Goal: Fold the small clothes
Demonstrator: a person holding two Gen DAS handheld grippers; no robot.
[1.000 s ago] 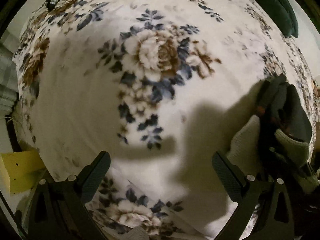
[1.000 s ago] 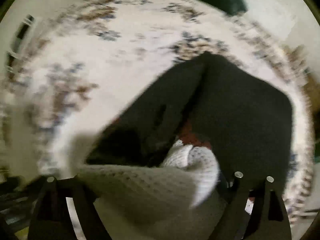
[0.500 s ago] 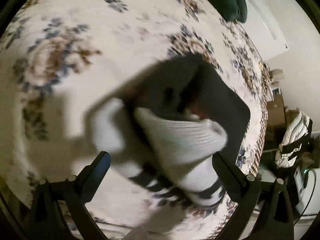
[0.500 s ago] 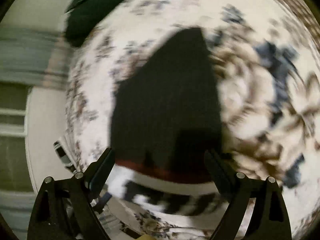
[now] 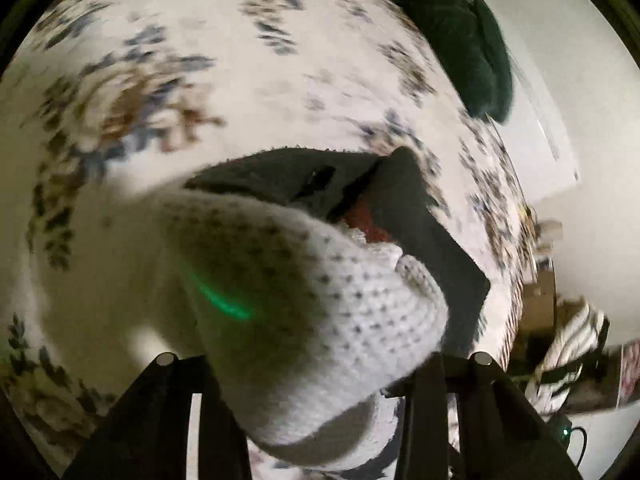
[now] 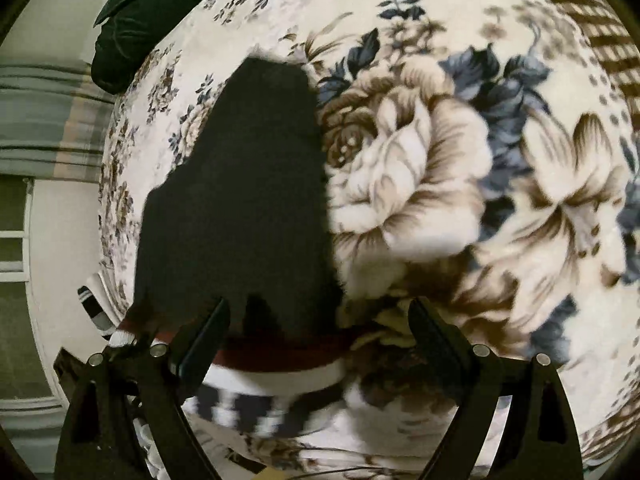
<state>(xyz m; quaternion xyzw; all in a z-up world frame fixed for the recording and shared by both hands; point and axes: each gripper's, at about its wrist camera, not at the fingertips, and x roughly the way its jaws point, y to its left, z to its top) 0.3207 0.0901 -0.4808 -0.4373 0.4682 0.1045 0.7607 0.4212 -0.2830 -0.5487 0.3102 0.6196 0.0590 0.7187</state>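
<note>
A small dark grey garment with a red band and white, black-striped cuff lies on the floral blanket (image 6: pixel 420 184). In the right wrist view its dark body (image 6: pixel 236 200) spreads ahead, with the striped cuff (image 6: pixel 260 384) between my fingers. My right gripper (image 6: pixel 320 340) is open over that cuff. In the left wrist view the white knit end (image 5: pixel 320 320) fills the space between my fingers, and the dark body (image 5: pixel 420 216) stretches beyond. My left gripper (image 5: pixel 316 364) is shut on the white knit end.
A dark green cushion (image 5: pixel 448 36) lies at the far end of the bed; it also shows in the right wrist view (image 6: pixel 148 20). Boxes and a striped cloth (image 5: pixel 568 352) sit off the bed's right side. A wall and window frame (image 6: pixel 24 240) stand at the left.
My left gripper has swung right onto the garment and closed on its white knit end. My right gripper has let the garment go, opened, and turned over the cuff.
</note>
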